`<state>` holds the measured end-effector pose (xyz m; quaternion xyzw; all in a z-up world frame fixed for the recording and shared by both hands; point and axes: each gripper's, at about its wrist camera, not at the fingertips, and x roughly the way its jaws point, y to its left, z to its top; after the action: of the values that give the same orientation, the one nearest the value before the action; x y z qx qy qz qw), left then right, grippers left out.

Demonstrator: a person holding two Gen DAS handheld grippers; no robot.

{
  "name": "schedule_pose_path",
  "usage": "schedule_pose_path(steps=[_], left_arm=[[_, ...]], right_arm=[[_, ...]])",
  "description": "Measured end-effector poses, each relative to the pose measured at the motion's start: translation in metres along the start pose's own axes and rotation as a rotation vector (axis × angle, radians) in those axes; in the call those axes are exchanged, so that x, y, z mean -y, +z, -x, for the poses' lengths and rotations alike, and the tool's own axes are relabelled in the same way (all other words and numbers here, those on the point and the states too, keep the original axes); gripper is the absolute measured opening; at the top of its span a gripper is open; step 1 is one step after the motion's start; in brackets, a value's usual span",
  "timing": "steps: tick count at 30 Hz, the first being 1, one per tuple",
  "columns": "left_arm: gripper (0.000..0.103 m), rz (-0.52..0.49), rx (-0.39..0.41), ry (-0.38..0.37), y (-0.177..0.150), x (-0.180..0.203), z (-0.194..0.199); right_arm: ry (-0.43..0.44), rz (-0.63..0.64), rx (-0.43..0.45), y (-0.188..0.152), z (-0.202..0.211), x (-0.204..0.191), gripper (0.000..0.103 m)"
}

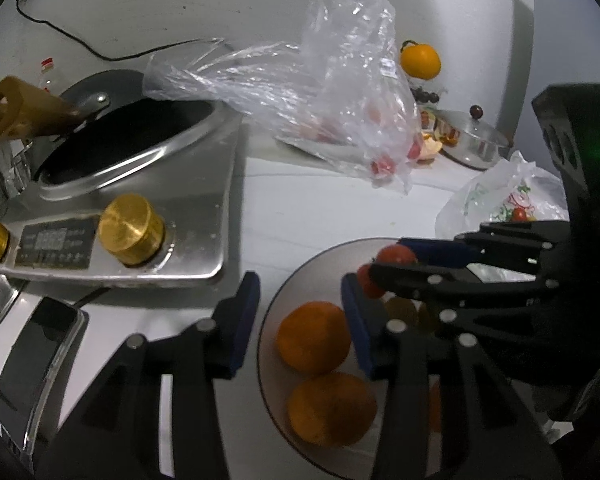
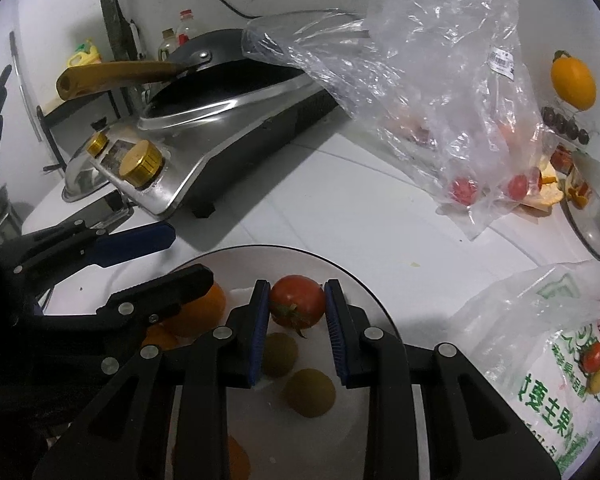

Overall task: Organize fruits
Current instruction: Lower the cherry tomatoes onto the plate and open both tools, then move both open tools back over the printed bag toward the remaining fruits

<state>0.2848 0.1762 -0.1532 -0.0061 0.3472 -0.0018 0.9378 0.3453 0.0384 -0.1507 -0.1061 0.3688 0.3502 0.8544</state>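
My right gripper (image 2: 297,308) is shut on a red tomato (image 2: 297,300) and holds it just above a round plate (image 2: 352,280). The plate holds oranges (image 1: 314,336) and two brownish kiwis (image 2: 309,392). In the left wrist view the right gripper (image 1: 384,268) shows over the plate (image 1: 276,300) with the tomato (image 1: 396,254). My left gripper (image 1: 298,320) is open and empty at the plate's left rim. A clear plastic bag (image 2: 440,92) with more tomatoes (image 2: 464,190) lies behind.
A steel induction cooker (image 1: 140,216) with a wok (image 2: 228,76) stands at the left. A printed fruit bag (image 2: 560,360) lies at the right. A yellow fruit (image 2: 573,82), dark grapes (image 2: 564,124) and a pot lid (image 2: 596,216) are at the far right. A phone (image 1: 32,368) lies near left.
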Motion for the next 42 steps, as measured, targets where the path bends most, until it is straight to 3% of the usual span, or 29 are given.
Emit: schedule_pose_path(steps=[11, 15, 42], left_arm=[[0.044, 0.008, -0.004, 0.003, -0.003, -0.002, 0.005], [0.045, 0.009, -0.002, -0.001, -0.005, 0.000, 0.008], [0.045, -0.023, 0.039, -0.020, -0.006, 0.037, 0.041]], right_arm=[[-0.038, -0.037, -0.018, -0.004, 0.004, 0.010, 0.030], [-0.051, -0.052, -0.016, -0.007, 0.009, 0.013, 0.038], [-0.093, -0.044, 0.058, -0.026, 0.071, 0.013, 0.038]])
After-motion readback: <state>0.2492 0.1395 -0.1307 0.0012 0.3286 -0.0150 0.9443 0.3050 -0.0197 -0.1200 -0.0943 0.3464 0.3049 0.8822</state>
